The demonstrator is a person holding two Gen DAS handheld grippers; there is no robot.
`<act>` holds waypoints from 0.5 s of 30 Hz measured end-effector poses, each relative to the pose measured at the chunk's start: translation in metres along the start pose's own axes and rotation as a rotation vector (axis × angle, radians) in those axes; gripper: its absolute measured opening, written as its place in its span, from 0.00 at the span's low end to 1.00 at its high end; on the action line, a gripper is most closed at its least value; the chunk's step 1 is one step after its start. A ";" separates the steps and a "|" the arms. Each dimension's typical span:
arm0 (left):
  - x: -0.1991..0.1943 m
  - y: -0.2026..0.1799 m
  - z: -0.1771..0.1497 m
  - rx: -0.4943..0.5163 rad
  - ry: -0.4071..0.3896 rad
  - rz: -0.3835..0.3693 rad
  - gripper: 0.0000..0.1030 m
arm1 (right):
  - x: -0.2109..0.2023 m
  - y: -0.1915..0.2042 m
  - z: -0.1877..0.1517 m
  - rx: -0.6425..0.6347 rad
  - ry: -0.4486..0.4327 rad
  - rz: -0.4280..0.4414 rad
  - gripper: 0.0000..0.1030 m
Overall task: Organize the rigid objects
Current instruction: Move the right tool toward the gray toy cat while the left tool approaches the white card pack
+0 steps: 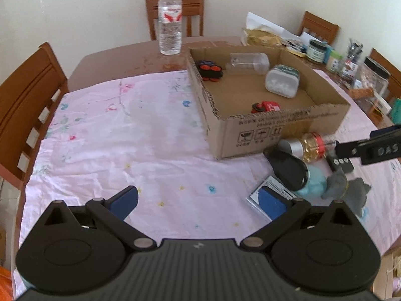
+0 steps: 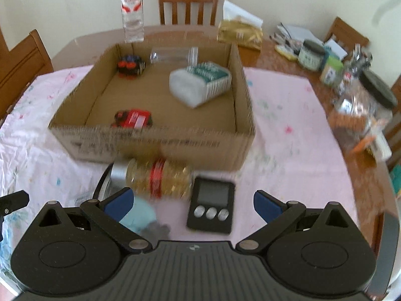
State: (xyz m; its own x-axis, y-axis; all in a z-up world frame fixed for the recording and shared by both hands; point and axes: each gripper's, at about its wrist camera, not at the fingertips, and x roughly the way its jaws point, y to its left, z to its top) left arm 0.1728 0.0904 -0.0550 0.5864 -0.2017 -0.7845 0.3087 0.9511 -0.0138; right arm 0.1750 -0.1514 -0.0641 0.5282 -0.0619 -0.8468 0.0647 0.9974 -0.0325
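An open cardboard box (image 1: pixel 250 135) (image 2: pixel 150 143) stands on the pink cloth. It holds a black-and-red toy car (image 1: pixel 209 71), a clear cup on its side (image 1: pixel 248 61), a white tub (image 1: pixel 282 81) and a red toy car (image 2: pixel 132 119). In front of the box an amber bottle (image 2: pixel 160 178) (image 1: pixel 310 146) lies on its side beside a black timer (image 2: pixel 211 205), a black case (image 1: pixel 288 170), a light blue object (image 1: pixel 314 181) and a grey plush (image 1: pixel 345 185). My right gripper (image 2: pixel 194 204) is open just short of the bottle and timer. My left gripper (image 1: pixel 199 200) is open over bare cloth.
A tall water bottle (image 1: pixel 170 20) stands behind the box. Jars (image 2: pixel 310 54), a gold bag (image 2: pixel 238 33) and papers crowd the table's back right. Wooden chairs (image 1: pixel 27 95) ring the table. A flat card box (image 1: pixel 269 194) lies by my left gripper's right finger.
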 end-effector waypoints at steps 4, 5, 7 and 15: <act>-0.003 -0.003 -0.001 0.040 -0.003 -0.027 0.99 | 0.009 0.005 -0.012 0.040 0.024 -0.042 1.00; -0.003 -0.003 -0.001 0.049 -0.003 -0.032 0.99 | 0.011 0.006 -0.015 0.047 0.027 -0.053 1.00; -0.003 -0.005 -0.001 0.065 -0.002 -0.045 0.99 | 0.014 0.006 -0.020 0.062 0.036 -0.074 1.00; -0.002 -0.012 0.000 0.116 0.000 -0.091 0.99 | 0.006 0.009 -0.032 0.080 0.045 -0.090 1.00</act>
State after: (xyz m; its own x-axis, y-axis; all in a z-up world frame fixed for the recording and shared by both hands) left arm 0.1685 0.0794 -0.0535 0.5517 -0.2859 -0.7835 0.4451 0.8954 -0.0134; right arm 0.1517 -0.1419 -0.0871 0.4790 -0.1470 -0.8654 0.1779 0.9817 -0.0683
